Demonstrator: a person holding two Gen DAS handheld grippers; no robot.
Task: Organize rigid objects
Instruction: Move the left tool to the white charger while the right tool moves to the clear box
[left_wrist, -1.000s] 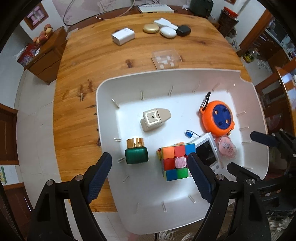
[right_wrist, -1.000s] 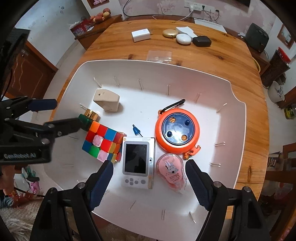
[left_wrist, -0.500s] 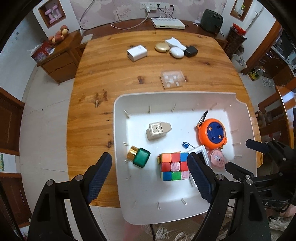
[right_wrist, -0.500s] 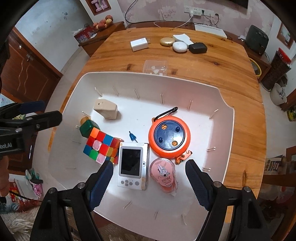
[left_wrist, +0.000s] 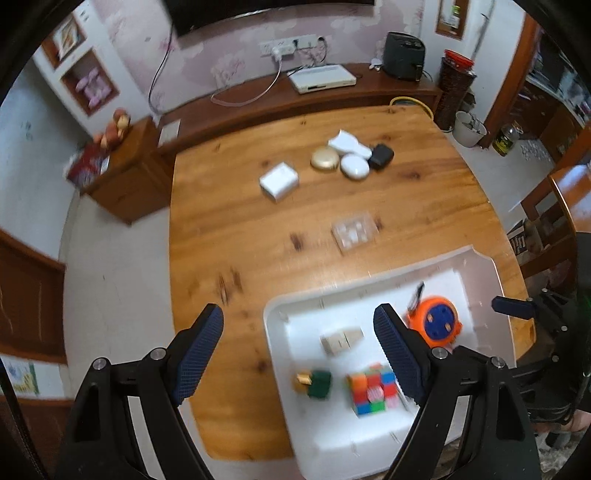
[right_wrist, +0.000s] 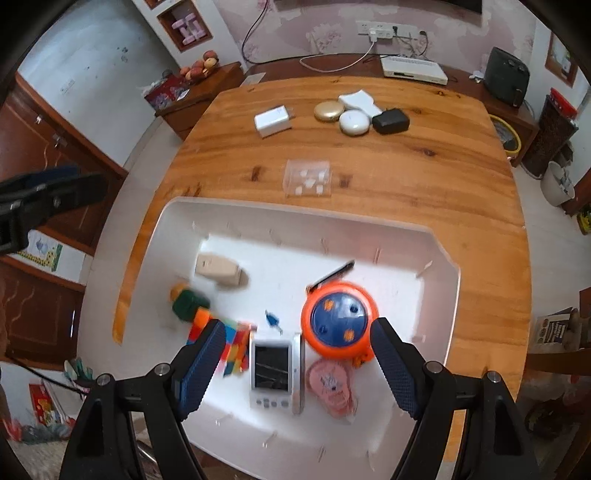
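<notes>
Left tongs (left_wrist: 298, 350) spread wide, nothing between pads, high over tabletop (left_wrist: 229, 236) edge and left rim of white tray (left_wrist: 273, 317). Right tongs (right_wrist: 297, 360) also spread wide, empty, above tray's near half.

Tray contents, L to R (right wrist view, some blur):
- Green bottle w/ gold cap (right_wrist: 188, 302), lying on side, near left wall.
- Beige block (right_wrist: 218, 271), just behind bottle, apart from it.
- Multicolour cube (right_wrist: 231, 341), touching bottle's right end, partly behind left pad of right tongs.
- Small blue bit (right_wrist: 272, 319), btwn cube and orange reel.
- White handheld device w/ dark screen (right_wrist: 271, 371), flat, just right of cube.
- Pink round item (right_wrist: 332, 386), beside device.
- Orange round reel w/ blue face (right_wrist: 339, 319), black clip at its far side, touching pink item's far edge.

Outside tray, on tabletop, far side: clear plastic box (right_wrist: 308, 178) near tray rim; farther back white box (right_wrist: 272, 121), gold disc (right_wrist: 328, 111), white disc (right_wrist: 354, 123), black case (right_wrist: 390, 121), grouped close.
</notes>
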